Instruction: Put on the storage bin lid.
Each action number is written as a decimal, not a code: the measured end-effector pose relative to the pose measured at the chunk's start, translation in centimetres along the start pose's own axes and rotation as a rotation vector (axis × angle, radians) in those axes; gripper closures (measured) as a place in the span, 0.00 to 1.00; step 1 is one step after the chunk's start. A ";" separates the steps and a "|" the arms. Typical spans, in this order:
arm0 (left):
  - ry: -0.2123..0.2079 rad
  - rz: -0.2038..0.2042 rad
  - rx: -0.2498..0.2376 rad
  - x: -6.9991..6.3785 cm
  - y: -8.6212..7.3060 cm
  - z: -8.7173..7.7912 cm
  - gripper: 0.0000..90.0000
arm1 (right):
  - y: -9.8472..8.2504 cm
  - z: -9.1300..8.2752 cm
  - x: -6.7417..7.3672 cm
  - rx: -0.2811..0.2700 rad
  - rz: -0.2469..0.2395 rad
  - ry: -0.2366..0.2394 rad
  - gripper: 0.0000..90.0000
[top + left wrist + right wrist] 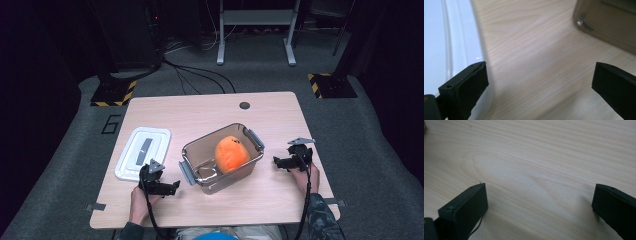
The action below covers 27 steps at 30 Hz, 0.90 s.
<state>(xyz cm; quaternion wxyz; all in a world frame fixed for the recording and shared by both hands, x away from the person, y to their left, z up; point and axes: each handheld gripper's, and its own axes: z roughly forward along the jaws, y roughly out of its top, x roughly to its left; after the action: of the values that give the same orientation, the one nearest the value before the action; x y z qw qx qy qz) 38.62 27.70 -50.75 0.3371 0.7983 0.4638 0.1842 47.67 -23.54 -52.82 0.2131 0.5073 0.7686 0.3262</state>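
A clear plastic bin (253,159) with grey latch handles stands at the middle of the wooden table (200,112), with an orange plush ball (231,153) inside it. Its white lid (142,152) lies flat to the left. My left gripper (172,187) rests low on the table between lid and bin, open and empty. In the left gripper view the lid (449,45) runs beside the left jaw and the bin's corner (606,22) sits at top right. My right gripper (279,162) lies right of the bin, open over bare wood (536,165).
A round cable hole (244,105) sits near the table's far edge. Beyond the table, stand bases with yellow-black tape (114,93) and cables (195,75) lie on the grey floor. Bare tabletop stretches behind the bin and along the front edge.
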 end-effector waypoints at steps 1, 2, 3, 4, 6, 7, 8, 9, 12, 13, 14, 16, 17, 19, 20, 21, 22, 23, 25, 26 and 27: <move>0.003 -0.010 -0.012 0.3 0.1 -0.2 0.01 | 0.0 0.0 0.0 0.005 0.008 -0.002 0.00; 0.004 -0.012 -0.015 0.6 0.2 -0.4 0.01 | 0.0 0.0 0.0 0.003 0.011 -0.006 0.00; 0.002 -0.021 -0.025 0.8 0.2 -0.5 0.01 | 0.0 0.0 -0.2 -0.002 -0.005 -0.003 0.00; 0.002 -0.035 -0.027 1.1 0.3 -0.6 0.01 | 0.0 0.0 -0.2 -0.005 0.002 -0.004 0.01; 0.006 -0.044 -0.029 1.5 0.4 -0.9 0.01 | 0.0 0.0 -0.2 -0.005 0.003 -0.005 0.01; 0.002 -0.050 -0.034 1.7 0.5 -0.9 0.01 | 0.0 0.0 -0.2 -0.005 0.003 -0.005 0.01; 0.000 -0.051 -0.037 2.0 0.6 -0.9 0.01 | 0.0 0.0 -0.2 -0.005 0.003 -0.005 0.01; 0.001 -0.055 -0.034 2.1 0.6 -0.9 0.00 | 0.0 0.0 -0.2 -0.005 0.004 -0.005 0.01; 0.019 -0.059 -0.032 2.7 0.8 -0.8 0.00 | 0.0 0.0 -0.2 -0.005 0.003 -0.005 0.01; 0.017 -0.063 -0.032 2.9 0.9 -0.8 0.00 | 0.0 0.0 -0.2 -0.005 0.003 -0.005 0.01; 0.022 -0.061 -0.026 3.2 1.0 -0.8 0.00 | 0.0 0.0 -0.2 -0.005 0.003 -0.005 0.01; 0.025 -0.074 -0.025 3.5 1.2 -0.6 0.00 | 0.0 0.0 -0.2 -0.005 0.003 -0.005 0.01; 0.027 -0.071 -0.018 3.7 1.4 -0.5 0.00 | 0.0 0.0 -0.2 -0.005 0.003 -0.005 0.01; 0.037 -0.065 -0.016 4.1 1.7 -0.4 0.00 | 0.0 0.0 -0.2 -0.005 0.003 -0.005 0.01; 0.035 -0.075 -0.017 4.2 1.8 -0.3 0.00 | 0.0 0.0 -0.2 -0.005 0.003 -0.005 0.01; 0.039 -0.080 -0.018 4.4 1.9 -0.3 0.00 | 0.0 0.0 -0.1 -0.005 0.004 -0.005 0.01; 0.042 -0.081 -0.019 4.6 2.0 -0.3 0.00 | 0.0 0.0 -0.2 -0.005 0.004 -0.005 0.01; 0.044 -0.080 -0.016 4.8 2.2 -0.3 0.00 | 0.0 0.0 -0.2 -0.006 0.003 -0.005 0.01; 0.063 -0.069 -0.015 5.1 2.4 -0.2 0.01 | 0.0 0.0 -0.1 -0.005 0.005 -0.005 0.01; 0.069 -0.051 0.007 5.5 2.7 0.0 0.01 | 0.0 0.0 -0.1 -0.005 0.005 -0.006 0.01; 0.069 -0.051 0.007 5.5 2.7 0.0 0.01 | 0.0 0.0 -0.1 -0.005 0.005 -0.006 0.01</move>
<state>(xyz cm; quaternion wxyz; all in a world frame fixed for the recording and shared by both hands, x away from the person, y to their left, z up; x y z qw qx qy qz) 43.02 31.52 -48.89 0.3227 0.7807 0.4960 0.2012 47.73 -23.68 -52.82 0.2157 0.5097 0.7659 0.3272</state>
